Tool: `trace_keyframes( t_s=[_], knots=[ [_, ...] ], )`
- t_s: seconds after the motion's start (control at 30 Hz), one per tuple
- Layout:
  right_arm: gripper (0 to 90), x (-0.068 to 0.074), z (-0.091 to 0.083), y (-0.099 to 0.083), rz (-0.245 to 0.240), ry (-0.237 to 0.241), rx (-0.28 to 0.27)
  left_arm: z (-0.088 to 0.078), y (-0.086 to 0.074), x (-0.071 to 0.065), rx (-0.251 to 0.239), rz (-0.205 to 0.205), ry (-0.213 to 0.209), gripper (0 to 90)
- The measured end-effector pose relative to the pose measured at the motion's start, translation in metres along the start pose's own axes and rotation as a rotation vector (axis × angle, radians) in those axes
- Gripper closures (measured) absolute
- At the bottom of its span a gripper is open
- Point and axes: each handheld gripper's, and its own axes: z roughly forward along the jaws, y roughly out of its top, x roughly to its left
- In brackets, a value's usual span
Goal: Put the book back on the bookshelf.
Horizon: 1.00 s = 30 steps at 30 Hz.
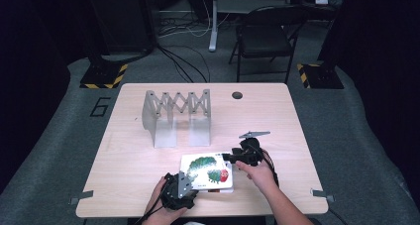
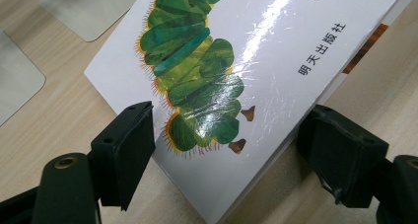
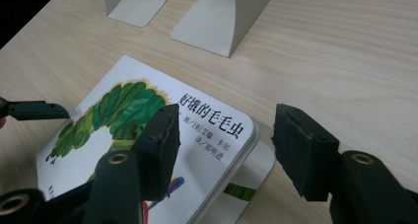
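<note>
Two grippers flank the caterpillar book (image 1: 205, 171); left gripper (image 2: 231, 150) straddles its corner, jaws wide, right gripper (image 3: 224, 145) likewise unclamped; next, I judge, closing to lift toward the rack (image 1: 176, 117).

Overhead forward-down, gripper views close, sharing book (image 1: 207, 171)

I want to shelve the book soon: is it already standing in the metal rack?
No, the book lies flat on the table, in front of the rack.
</note>
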Motion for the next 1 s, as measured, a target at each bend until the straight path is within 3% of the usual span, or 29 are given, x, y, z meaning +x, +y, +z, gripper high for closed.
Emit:
trace_keyframes(
  t_s=[0.23,0.47,1.0],
  knots=[
    [41.0,-0.009,0.004,0.002,0.053,0.012,0.012,0.001,0.0,0.0,-0.005,-0.002,0.001,22.3],
    [40.6,-0.009,0.014,0.004,0.048,0.041,0.036,0.001,0.0,0.0,-0.01,0.001,0.005,22.4],
    [40.8,-0.01,0.024,0.003,0.093,0.099,0.086,0.002,0.0,0.0,-0.021,0.0,0.006,22.2]
  ],
)
